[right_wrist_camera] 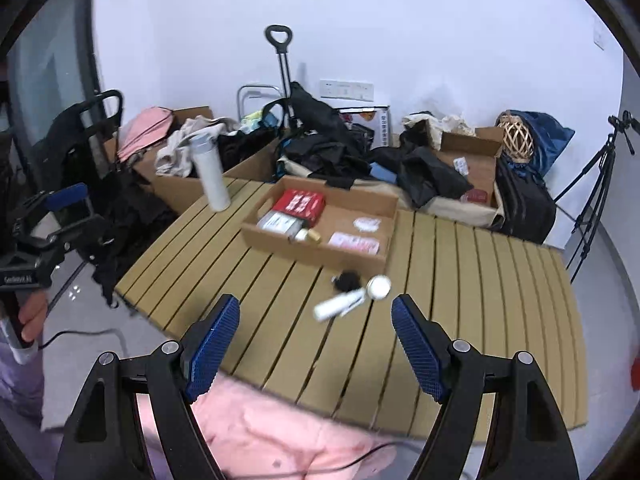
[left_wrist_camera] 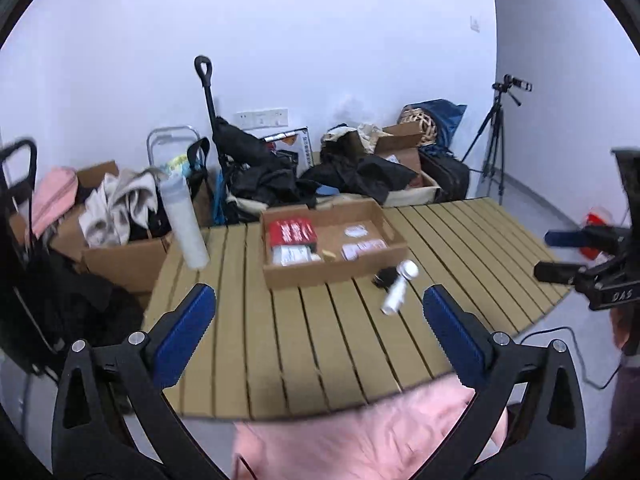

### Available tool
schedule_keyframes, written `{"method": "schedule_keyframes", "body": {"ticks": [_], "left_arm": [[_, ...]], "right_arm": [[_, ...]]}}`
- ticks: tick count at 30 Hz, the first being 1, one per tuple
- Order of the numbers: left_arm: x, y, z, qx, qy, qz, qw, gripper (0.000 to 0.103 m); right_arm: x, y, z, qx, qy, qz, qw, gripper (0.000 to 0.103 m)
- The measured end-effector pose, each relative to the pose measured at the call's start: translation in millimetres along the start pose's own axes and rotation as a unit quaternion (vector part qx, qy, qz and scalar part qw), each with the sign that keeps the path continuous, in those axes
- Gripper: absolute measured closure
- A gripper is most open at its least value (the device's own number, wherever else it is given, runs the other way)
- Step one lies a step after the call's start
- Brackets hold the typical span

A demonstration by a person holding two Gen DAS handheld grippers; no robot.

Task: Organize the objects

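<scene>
My right gripper [right_wrist_camera: 316, 322] and left gripper [left_wrist_camera: 320, 308] hang wide apart, empty. The white handheld fan [right_wrist_camera: 350, 298] on the counter [right_wrist_camera: 480, 280] looks light, rigid; I grip its handle.

Black gripper [left_wrist_camera: 320, 320] arms, blue ribbed pads [left_wrist_camera: 188, 330].

Both wrist views look forward and down from the near edge, sharing the slatted table [left_wrist_camera: 280, 320] and cardboard tray [right_wrist_camera: 320, 256].

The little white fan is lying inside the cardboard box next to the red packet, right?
Not quite. The white fan lies on the slatted table, outside the cardboard box, in front of it. The right wrist view shows this. The red packet is inside the box.
</scene>
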State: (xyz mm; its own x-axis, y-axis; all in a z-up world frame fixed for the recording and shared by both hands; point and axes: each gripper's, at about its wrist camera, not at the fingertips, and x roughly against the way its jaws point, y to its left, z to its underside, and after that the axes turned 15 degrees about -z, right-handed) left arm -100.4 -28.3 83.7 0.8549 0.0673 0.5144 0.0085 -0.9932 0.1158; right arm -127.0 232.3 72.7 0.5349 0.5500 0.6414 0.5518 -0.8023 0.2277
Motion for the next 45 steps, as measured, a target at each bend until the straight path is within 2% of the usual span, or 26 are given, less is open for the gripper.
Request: {"method": "schedule_keyframes", "body": {"ticks": [2, 4, 6, 8, 9, 11, 13, 16, 19, 21, 25, 28, 30, 32, 33, 34, 35, 39, 42, 43, 45], "left_arm": [[8.2, 5.0, 22.7, 0.025, -0.002, 0.023, 0.9994, 0.0], [8.1, 5.0, 37.7, 0.04, 0.015, 0.042, 0.9982, 0.0], [2.4, -5.6, 41.5, 0.015, 0.03, 0.049, 0.9982, 0.0], [-1.3, -18.2, 41.5, -0.01, 0.02, 0.024, 0.9994, 0.0], [-2.6, -22.2, 42.9, -0.015, 0.016, 0.023, 0.9995, 0.0], [-12.8, -31.9, 47.7, -0.023, 0.023, 0.045, 0.9985, 0.0], [-34.5, -43.1, 57.3, -0.035, 0.046, 0.058, 0.9966, 0.0], [-75.3, -64.4, 64.9, -0.056, 0.075, 0.066, 0.9935, 0.0], [-118.0, -91.3, 65.1, -0.069, 0.089, 0.093, 0.9893, 0.001], [-144.9, -109.7, 60.7, -0.079, 0.092, 0.097, 0.9879, 0.001], [-209.1, -155.3, 53.4, -0.114, 0.085, 0.1, 0.9848, 0.015], [-263.7, -184.7, 51.9, -0.126, 0.114, 0.115, 0.9787, 0.027], [-287.9, -197.2, 55.9, -0.135, 0.132, 0.11, 0.9758, 0.029], [-312.7, -209.8, 64.9, -0.153, 0.149, 0.085, 0.9733, 0.039], [-321.1, -213.6, 70.6, -0.16, 0.158, 0.08, 0.9711, 0.059], [-326.0, -214.3, 75.4, -0.161, 0.168, 0.088, 0.9685, 0.072], [-324.5, -211.7, 77.9, -0.156, 0.17, 0.095, 0.9684, 0.076], [-307.3, -183.1, 86.8, -0.122, 0.184, 0.108, 0.9694, 0.079], [-291.3, -144.3, 94.9, -0.079, 0.201, 0.112, 0.97, 0.079], [-285.2, -126.1, 97.3, -0.058, 0.202, 0.107, 0.9718, 0.079], [-281.8, -106.4, 96.3, -0.037, 0.2, 0.091, 0.9748, 0.079]], "right_arm": [[-1.6, 7.3, 28.0, -0.012, 0.003, -0.008, 1.0, 0.021], [-10.2, 11.3, 52.6, -0.029, 0.015, -0.013, 0.999, 0.021], [-20.6, 13.6, 65.2, -0.036, 0.032, -0.017, 0.999, 0.021], [-33.2, 12.8, 70.3, -0.028, 0.051, -0.012, 0.998, 0.021], [-37.0, 11.6, 71.0, -0.027, 0.053, -0.003, 0.998, 0.021], [-37.9, 7.4, 72.7, -0.038, 0.046, -0.004, 0.998, 0.021], [-40.6, -2.2, 74.1, -0.052, 0.042, -0.001, 0.998, 0.021], [-44.5, -19.3, 77.0, -0.07, 0.037, 0.028, 0.996, 0.021], [-46.8, -43.3, 75.2, -0.093, 0.02, 0.029, 0.995, 0.021], [-49.5, -60.6, 73.5, -0.114, 0.007, 0.038, 0.993, 0.021], [-62.5, -89.6, 71.1, -0.133, 0.01, 0.057, 0.989, 0.021], [-76.2, -107.5, 71.1, -0.139, 0.022, 0.054, 0.989, 0.021], [-86.5, -116.6, 72.0, -0.141, 0.032, 0.056, 0.988, 0.021], [-100.9, -128.9, 72.2, -0.147, 0.044, 0.053, 0.987, 0.021], [-106.8, -133.7, 71.9, -0.149, 0.046, 0.05, 0.987, 0.021], [-114.4, -139.2, 71.3, -0.152, 0.049, 0.044, 0.986, 0.021], [-123.3, -145.3, 69.6, -0.157, 0.051, 0.039, 0.986, 0.021], [-154.8, -157.0, 54.3, -0.157, 0.042, 0.014, 0.987, 0.021], [-185.4, -158.2, 35.7, -0.138, 0.037, -0.003, 0.99, 0.022], [-198.2, -156.9, 27.9, -0.126, 0.034, -0.014, 0.991, 0.024], [-231.1, -156.0, 10.4, -0.106, 0.034, -0.032, 0.993, 0.036]]}}
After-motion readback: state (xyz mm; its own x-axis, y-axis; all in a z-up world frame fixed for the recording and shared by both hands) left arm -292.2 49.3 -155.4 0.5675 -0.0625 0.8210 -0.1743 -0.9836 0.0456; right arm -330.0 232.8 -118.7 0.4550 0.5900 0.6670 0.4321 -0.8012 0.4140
